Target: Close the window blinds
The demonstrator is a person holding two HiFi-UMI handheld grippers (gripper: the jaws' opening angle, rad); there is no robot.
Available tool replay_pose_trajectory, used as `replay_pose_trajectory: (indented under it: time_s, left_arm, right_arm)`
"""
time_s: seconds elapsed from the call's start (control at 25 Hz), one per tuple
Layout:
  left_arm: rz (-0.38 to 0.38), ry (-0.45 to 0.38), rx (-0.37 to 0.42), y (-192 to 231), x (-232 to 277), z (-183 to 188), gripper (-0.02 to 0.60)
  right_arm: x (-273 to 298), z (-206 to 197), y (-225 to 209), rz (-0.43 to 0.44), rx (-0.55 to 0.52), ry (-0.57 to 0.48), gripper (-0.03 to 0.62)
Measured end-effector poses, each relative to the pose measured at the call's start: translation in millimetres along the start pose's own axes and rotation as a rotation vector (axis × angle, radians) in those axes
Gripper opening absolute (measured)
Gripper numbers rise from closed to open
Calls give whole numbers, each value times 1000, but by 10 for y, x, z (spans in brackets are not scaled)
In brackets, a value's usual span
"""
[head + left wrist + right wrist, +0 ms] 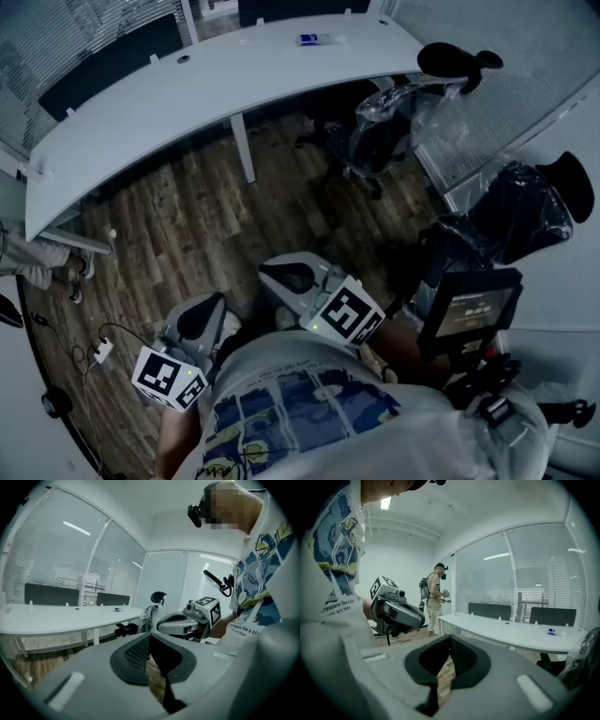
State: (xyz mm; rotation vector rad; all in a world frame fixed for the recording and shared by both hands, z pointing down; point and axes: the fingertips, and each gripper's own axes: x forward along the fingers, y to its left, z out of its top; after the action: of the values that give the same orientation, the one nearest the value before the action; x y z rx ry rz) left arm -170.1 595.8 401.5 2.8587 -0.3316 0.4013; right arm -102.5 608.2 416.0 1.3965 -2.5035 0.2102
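Slatted window blinds (pixel 56 569) cover the glass wall behind the long white desk (pixel 65 618); the right gripper view shows the same blinds (pixel 543 585), and the head view has them at the top left (pixel 84 28). Both grippers are held low against my body, well away from the window. My left gripper (pixel 214 304) is shut with nothing between its jaws (pixel 150 635). My right gripper (pixel 272 274) is shut and empty too (pixel 450 637). No blind cord or wand can be made out.
Plastic-wrapped office chairs (pixel 389 122) stand by the desk's right end, and another chair (pixel 525 211) is nearer me. A second person (pixel 435 597) with grippers stands at the desk's far end. A small blue and white item (pixel 314 39) lies on the desk. Cables (pixel 94 352) trail over the wood floor.
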Motion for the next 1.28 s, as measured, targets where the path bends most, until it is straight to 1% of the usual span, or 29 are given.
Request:
replay_pose_trajectory:
  time_s: [0.48, 0.64, 0.8, 0.92, 1.08, 1.28]
  left_arm:
    - [-7, -1, 11, 86, 59, 58, 5]
    - [-12, 4, 14, 62, 221, 83, 5]
    - [-6, 5, 15, 87, 353, 115, 5]
    - [7, -1, 5, 168, 318, 116, 5]
    - [14, -4, -10, 301, 273, 104, 5]
    - [-5, -6, -18, 650, 270, 76, 5]
  right_arm:
    - [40, -13, -60, -12, -7, 11, 3]
    - [-28, -86, -182, -13, 1, 8, 3]
    - [-25, -142, -293, 8, -6, 13, 3]
    - [49, -154, -314, 14, -11, 16, 3]
    - [170, -191, -402, -13, 29, 28, 3]
    - [477, -198, -545, -38, 32, 65, 3]
